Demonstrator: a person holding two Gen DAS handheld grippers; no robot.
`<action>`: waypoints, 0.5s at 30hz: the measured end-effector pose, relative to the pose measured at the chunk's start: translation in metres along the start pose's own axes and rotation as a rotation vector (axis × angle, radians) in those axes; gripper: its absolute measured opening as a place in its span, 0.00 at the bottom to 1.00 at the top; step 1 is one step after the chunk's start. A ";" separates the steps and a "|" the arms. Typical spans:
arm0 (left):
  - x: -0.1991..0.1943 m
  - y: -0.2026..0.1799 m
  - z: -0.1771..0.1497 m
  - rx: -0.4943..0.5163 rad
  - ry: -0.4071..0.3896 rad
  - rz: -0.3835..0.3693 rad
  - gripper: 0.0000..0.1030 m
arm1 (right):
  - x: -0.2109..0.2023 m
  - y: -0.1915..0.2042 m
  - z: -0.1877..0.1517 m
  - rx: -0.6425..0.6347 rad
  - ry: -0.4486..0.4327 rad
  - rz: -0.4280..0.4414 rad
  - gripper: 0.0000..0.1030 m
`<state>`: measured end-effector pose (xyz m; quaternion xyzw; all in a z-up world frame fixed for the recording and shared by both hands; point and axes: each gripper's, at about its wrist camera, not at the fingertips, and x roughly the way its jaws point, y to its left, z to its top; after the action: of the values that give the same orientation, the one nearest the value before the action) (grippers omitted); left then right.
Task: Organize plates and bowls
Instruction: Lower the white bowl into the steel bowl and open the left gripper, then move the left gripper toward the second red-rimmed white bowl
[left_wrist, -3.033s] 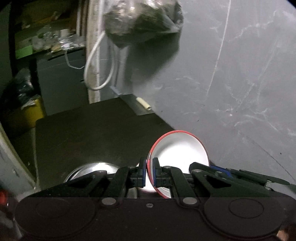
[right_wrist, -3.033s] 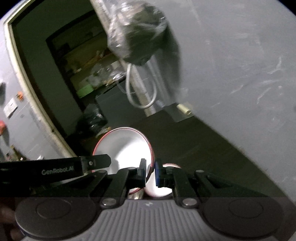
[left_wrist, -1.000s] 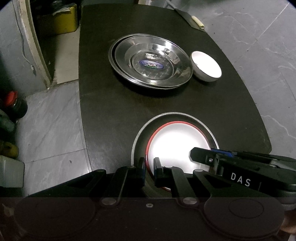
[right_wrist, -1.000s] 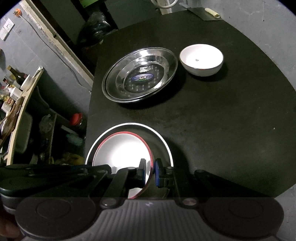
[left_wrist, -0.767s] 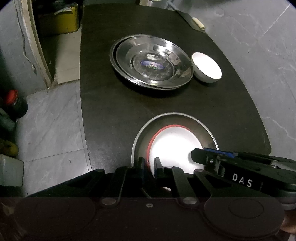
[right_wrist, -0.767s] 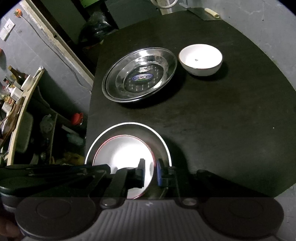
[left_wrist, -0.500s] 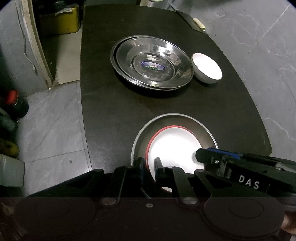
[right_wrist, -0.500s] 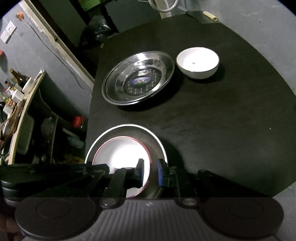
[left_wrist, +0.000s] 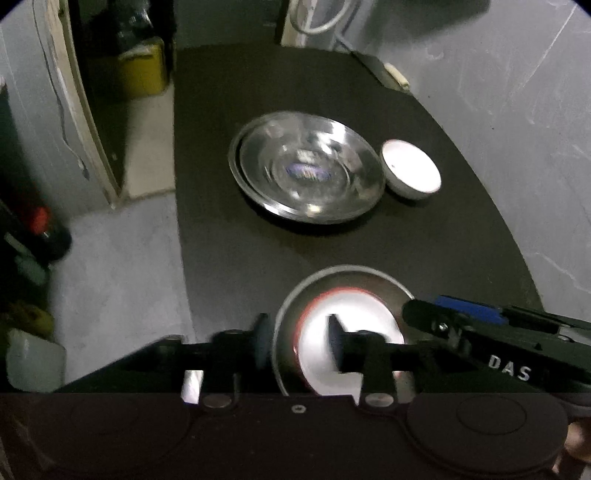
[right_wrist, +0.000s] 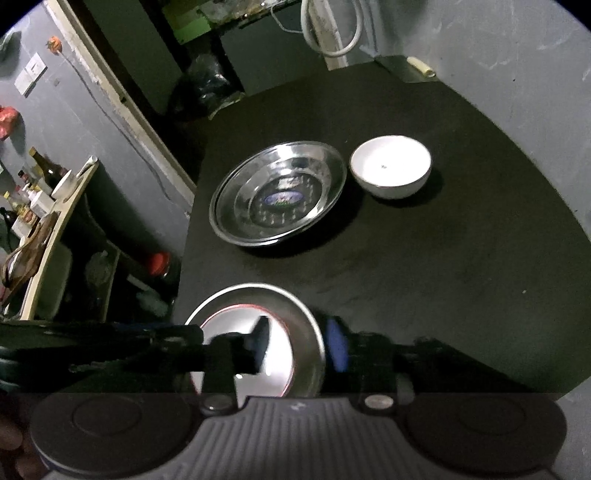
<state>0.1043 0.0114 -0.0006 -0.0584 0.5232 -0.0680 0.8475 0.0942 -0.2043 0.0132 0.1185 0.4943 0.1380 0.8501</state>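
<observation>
A white, red-rimmed plate (left_wrist: 354, 325) (right_wrist: 229, 325) lies inside a steel plate (left_wrist: 373, 277) (right_wrist: 295, 302) at the near edge of the black table (left_wrist: 443, 251). My left gripper (left_wrist: 297, 347) is open, its jaws straddling the near left rims of both plates. My right gripper (right_wrist: 297, 345) is open, its jaws straddling their near right rims. Farther back stands a stack of steel plates (left_wrist: 306, 173) (right_wrist: 277, 199) with a white bowl (left_wrist: 412, 173) (right_wrist: 389, 166) just to its right.
A grey wall (left_wrist: 517, 110) runs along the table's right side. A doorway (left_wrist: 110, 74) and grey floor (left_wrist: 118, 258) lie to the left. A shelf with bottles (right_wrist: 40, 192) stands at far left in the right wrist view. White cable loops (right_wrist: 332, 33) hang behind the table.
Both grippers carried the red-rimmed plate down onto the near steel plate, then opened and let go of it. Both views have tilted up a little.
</observation>
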 end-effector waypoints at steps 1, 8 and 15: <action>-0.002 -0.001 0.003 0.007 -0.012 0.009 0.46 | -0.001 -0.002 0.001 0.005 -0.006 -0.002 0.47; -0.007 -0.013 0.017 0.024 -0.073 0.057 0.87 | -0.006 -0.023 0.011 0.055 -0.050 -0.024 0.78; 0.001 -0.021 0.033 -0.006 -0.091 0.114 0.99 | -0.008 -0.056 0.024 0.127 -0.102 -0.101 1.00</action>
<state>0.1332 -0.0089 0.0166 -0.0339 0.4870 -0.0154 0.8726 0.1173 -0.2610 0.0125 0.1537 0.4632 0.0571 0.8709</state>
